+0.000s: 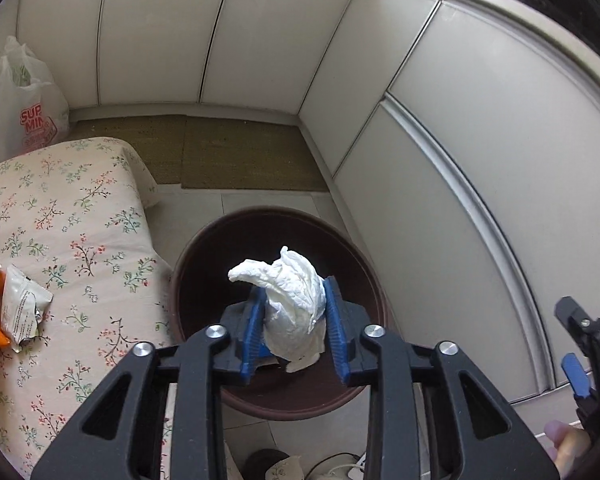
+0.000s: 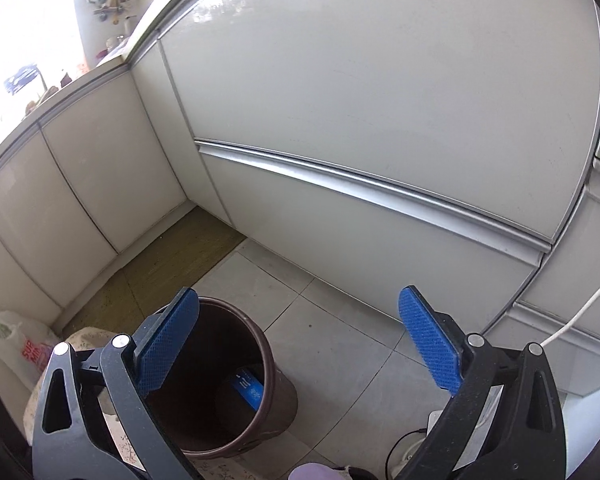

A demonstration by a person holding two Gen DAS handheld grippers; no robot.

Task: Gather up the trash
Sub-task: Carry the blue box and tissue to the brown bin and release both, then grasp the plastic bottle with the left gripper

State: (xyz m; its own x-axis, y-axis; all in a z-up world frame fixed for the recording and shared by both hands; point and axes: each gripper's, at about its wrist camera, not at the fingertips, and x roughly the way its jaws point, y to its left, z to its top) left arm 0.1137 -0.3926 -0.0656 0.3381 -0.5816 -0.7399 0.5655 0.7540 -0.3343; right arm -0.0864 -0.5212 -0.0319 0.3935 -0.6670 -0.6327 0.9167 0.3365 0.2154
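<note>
— What's your left hand-held gripper (image 1: 296,320) got?
— It's clamped on a crumpled white tissue (image 1: 294,296), right over the mouth of the brown bin (image 1: 364,264).
— And your right hand-held gripper (image 2: 300,344)?
— Spread wide, holding nothing; the bin (image 2: 276,400) sits at its 7 o'clock. Farther off, wrappers (image 1: 20,312) lie on the floral bench (image 1: 84,240) at 9 o'clock.

Crumpled white tissue wad (image 1: 296,304) pinched upright over open brown bin (image 1: 204,240); blue wrapper (image 2: 247,391) inside bin.
</note>
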